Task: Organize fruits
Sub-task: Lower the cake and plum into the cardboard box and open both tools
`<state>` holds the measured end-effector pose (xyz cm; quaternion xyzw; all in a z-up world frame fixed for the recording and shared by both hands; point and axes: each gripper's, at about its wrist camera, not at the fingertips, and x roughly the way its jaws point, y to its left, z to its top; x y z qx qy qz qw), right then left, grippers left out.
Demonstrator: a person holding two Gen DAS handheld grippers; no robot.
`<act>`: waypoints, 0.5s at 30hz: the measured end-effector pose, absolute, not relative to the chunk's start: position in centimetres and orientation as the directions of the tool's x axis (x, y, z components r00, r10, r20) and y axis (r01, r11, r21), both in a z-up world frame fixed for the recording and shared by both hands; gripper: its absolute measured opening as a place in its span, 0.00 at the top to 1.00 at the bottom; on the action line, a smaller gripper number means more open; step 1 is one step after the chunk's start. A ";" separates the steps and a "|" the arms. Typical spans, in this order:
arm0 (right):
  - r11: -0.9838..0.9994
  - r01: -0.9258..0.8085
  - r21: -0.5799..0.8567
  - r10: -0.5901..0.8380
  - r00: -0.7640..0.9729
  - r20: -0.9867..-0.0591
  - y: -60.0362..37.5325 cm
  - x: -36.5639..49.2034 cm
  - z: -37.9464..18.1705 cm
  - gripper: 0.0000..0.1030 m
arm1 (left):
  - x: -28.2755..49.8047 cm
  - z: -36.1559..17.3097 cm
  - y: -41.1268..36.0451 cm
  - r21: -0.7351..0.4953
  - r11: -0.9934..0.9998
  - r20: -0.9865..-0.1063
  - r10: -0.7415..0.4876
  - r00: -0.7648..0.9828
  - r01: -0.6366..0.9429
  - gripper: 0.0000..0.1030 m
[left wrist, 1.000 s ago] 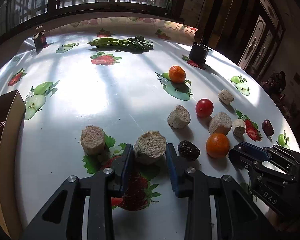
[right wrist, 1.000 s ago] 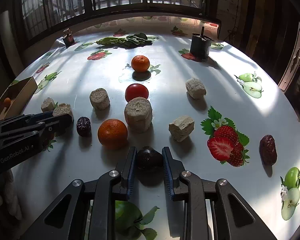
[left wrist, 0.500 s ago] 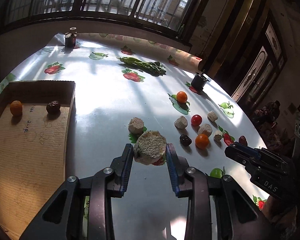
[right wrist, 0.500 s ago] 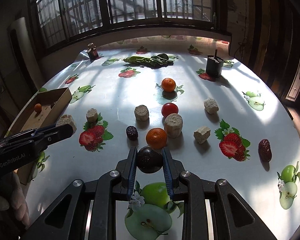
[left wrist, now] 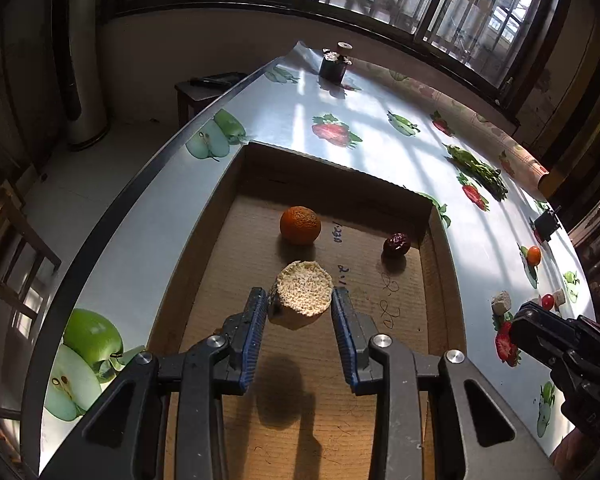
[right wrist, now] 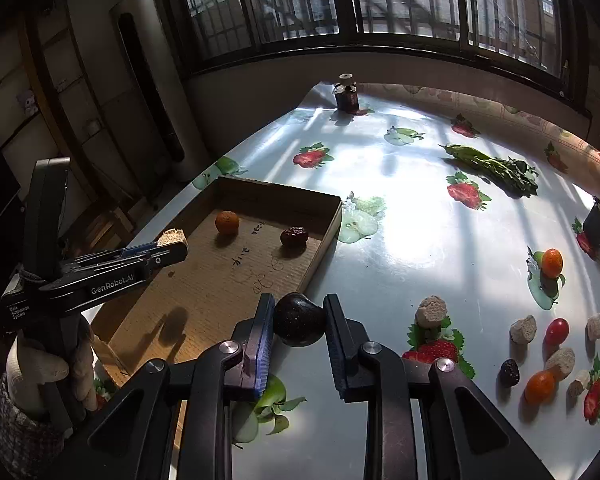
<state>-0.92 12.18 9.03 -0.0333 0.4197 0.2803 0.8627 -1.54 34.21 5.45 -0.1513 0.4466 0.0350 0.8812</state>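
The left gripper (left wrist: 300, 312) is squeezing a round bread piece (left wrist: 303, 294) above the cardboard box (left wrist: 436, 276), the right gripper (right wrist: 298, 322) is pinching a dark fruit (right wrist: 299, 319) beside the box, and both probably need lowering in and letting go.

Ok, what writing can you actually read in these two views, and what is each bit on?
"GenRobot.AI": white lettering on the side of the left gripper, right wrist view.
Smaller white lettering near that gripper's rear end: too small to read reliably.
Handwritten pen marks on the cardboard tray floor, near the orange: scrawled digits, not legible.
Nothing else readable.
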 end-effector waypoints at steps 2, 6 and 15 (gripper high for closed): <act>0.839 -0.519 0.165 0.441 0.469 -0.765 14.5 0.4 7.7 0.74 | -0.9 4.9 35.0 -0.227 0.949 -0.811 -0.059 0.582 -0.220 0.68; 0.839 -0.520 0.164 0.421 0.428 -0.800 17.6 2.7 5.2 0.74 | 0.1 4.3 35.8 -0.210 0.946 -0.830 -0.040 0.557 -0.245 0.68; 0.840 -0.536 0.090 0.361 0.426 -0.830 20.7 4.3 3.1 0.74 | 1.3 2.8 36.1 -0.252 0.936 -0.843 -0.088 0.531 -0.245 0.67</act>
